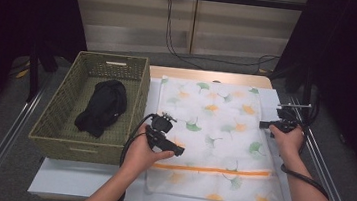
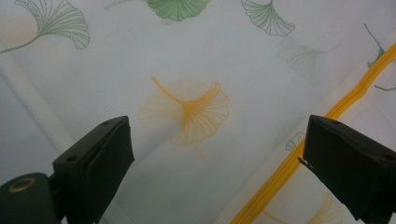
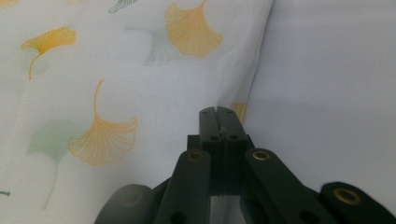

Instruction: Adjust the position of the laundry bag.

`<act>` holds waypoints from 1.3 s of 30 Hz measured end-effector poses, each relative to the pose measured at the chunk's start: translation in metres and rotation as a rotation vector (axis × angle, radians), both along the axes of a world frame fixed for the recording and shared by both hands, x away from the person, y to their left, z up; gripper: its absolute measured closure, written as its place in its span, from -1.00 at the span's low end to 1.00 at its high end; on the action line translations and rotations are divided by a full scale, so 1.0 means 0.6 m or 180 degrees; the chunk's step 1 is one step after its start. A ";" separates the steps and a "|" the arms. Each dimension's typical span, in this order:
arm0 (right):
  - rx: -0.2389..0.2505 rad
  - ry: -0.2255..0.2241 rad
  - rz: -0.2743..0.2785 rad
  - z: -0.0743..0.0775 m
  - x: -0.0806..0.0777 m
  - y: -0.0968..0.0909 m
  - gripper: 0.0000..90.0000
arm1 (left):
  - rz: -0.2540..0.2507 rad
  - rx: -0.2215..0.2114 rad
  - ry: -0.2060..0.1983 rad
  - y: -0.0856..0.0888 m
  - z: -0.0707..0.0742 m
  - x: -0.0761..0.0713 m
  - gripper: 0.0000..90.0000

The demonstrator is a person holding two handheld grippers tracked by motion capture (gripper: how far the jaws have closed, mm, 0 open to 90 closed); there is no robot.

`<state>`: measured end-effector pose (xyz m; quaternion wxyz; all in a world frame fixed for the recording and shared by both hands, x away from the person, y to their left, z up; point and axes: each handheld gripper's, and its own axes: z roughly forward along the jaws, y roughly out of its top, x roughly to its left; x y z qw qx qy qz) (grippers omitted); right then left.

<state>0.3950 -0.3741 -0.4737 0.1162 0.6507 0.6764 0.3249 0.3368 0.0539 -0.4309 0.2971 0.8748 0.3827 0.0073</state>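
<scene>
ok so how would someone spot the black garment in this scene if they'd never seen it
Find the green woven basket on the table's left side, beside the leaf-printed mesh bag. The black garment lies bundled inside it, the only dark, plain thing among pale printed fabric.

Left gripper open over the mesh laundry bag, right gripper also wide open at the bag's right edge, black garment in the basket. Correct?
Not quite: the right gripper is shut at the mesh laundry bag's edge, as the right gripper view shows. The left gripper is open, and the black garment is in the basket.
</scene>
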 end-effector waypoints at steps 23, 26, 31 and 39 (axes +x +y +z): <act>-0.0080 0.0017 -0.0002 0.007 -0.014 -0.007 0.44 | -0.0034 0.0000 0.0028 -0.007 -0.001 -0.001 -0.82; -0.0087 -0.0006 0.0059 0.009 -0.018 -0.009 0.28 | -0.0021 -0.0006 0.0031 -0.010 -0.002 -0.001 -0.82; 0.0002 0.0005 0.0125 0.016 -0.026 -0.007 0.08 | -0.0047 -0.0006 0.0022 -0.011 0.000 -0.001 -0.82; 0.0052 -0.0021 0.0236 0.028 -0.038 0.001 -0.23 | -0.0084 -0.0023 0.0001 -0.013 0.001 -0.002 -0.82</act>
